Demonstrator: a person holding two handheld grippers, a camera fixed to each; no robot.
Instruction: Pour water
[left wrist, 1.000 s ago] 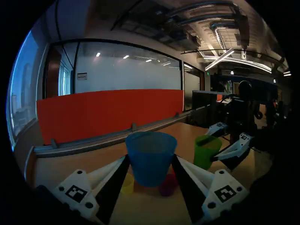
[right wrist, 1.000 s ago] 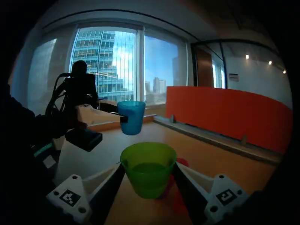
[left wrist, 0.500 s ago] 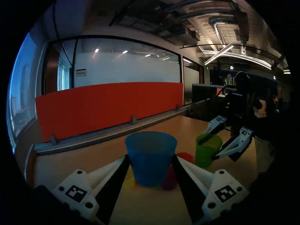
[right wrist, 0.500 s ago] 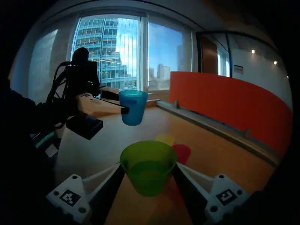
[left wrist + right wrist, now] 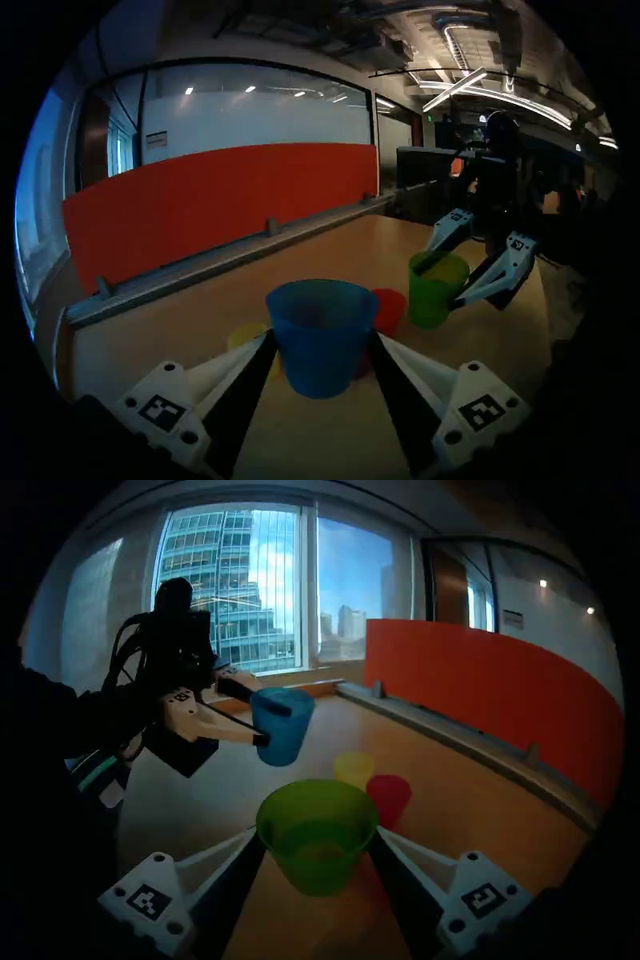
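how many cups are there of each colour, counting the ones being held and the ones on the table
blue plastic cup: 1
green plastic cup: 1
yellow plastic cup: 1
red plastic cup: 1
total: 4 cups

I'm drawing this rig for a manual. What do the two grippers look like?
Both the left gripper and right gripper have two white, wedge-shaped fingers with black inner pads, each bearing a square black-and-white marker. Seen from the right gripper view, the left one's dark body carries looping cables.
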